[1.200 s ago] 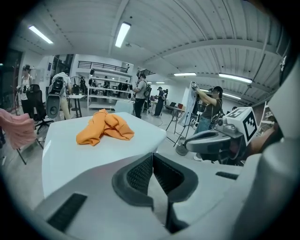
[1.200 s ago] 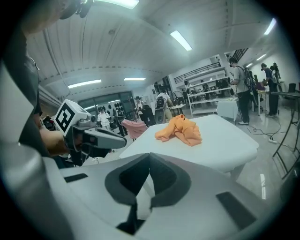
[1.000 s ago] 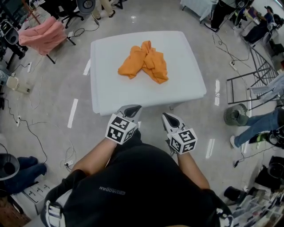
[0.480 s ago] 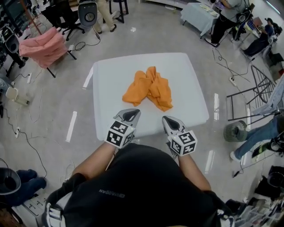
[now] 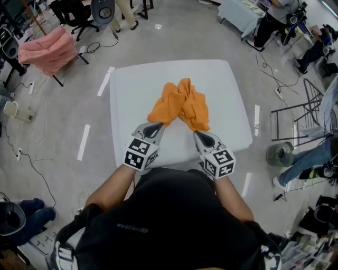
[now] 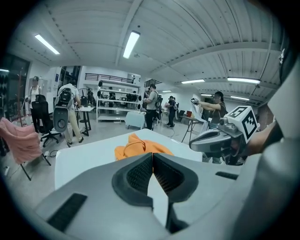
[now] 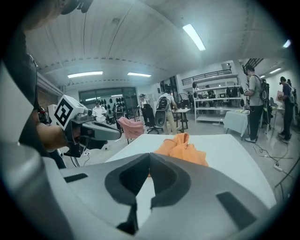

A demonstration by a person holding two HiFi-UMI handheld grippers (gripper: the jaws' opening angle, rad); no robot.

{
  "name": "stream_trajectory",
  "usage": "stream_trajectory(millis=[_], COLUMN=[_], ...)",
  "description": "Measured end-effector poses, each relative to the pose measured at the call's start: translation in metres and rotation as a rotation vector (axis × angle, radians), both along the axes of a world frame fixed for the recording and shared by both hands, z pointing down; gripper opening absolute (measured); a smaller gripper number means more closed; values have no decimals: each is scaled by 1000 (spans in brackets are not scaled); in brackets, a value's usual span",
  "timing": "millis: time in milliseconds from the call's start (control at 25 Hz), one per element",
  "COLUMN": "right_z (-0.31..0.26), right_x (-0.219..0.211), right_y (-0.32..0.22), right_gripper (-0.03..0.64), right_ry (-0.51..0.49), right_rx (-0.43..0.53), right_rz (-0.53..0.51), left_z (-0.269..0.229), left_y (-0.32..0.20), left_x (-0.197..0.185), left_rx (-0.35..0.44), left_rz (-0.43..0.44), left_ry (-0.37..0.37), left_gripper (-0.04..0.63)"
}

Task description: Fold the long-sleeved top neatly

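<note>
hidden | top [image 6: 140, 146] near edge behind left tongs [image 6: 153, 155] | sleeves indistinct in crumple

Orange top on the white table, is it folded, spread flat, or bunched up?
Bunched up. The orange top lies in a crumpled, twisted heap on the white table, with no flat panels or straight fold edges.

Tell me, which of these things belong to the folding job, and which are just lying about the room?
Part of the job:
- orange long-sleeved top, crumpled on the white table
- left tongs and right tongs, both shut and empty

Just lying about:
- pink cloth draped beside the table
- floor fan
- office chair
</note>
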State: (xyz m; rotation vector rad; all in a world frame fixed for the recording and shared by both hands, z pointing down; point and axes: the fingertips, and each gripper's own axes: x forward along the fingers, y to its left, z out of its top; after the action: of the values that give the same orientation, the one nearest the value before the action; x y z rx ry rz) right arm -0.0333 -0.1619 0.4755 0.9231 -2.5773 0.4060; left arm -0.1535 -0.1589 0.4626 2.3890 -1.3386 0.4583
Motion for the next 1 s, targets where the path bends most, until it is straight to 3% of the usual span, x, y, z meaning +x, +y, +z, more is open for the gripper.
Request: stream_trajectory(millis=[400, 640, 800, 880, 920, 1000], right_z=[6, 45, 82, 94, 95, 89], right_x=[9, -3, -13, -16, -14, -2], right_y=[-51, -93, -110, -116, -119, -126], right_gripper=[6, 79, 104, 87, 26, 17], right_ry=[104, 259, 324, 337, 330, 267], right_rx=[49, 69, 3, -37, -50, -69], right_rz=[-53, -144, -192, -204, -200, -167], left_z=[22, 24, 27, 30, 32, 37], left_y=[-14, -25, -25, -25, -26, -27], left_x=[0, 9, 16, 17, 17, 16], left_rx=[-48, -52, -72, -81, -87, -102], left_rz=[-105, -177, -216, -228, -235, -249], left_ry=[-15, -41, -39, -49, -54, -67], left_gripper=[6, 6, 6, 6, 6, 6])
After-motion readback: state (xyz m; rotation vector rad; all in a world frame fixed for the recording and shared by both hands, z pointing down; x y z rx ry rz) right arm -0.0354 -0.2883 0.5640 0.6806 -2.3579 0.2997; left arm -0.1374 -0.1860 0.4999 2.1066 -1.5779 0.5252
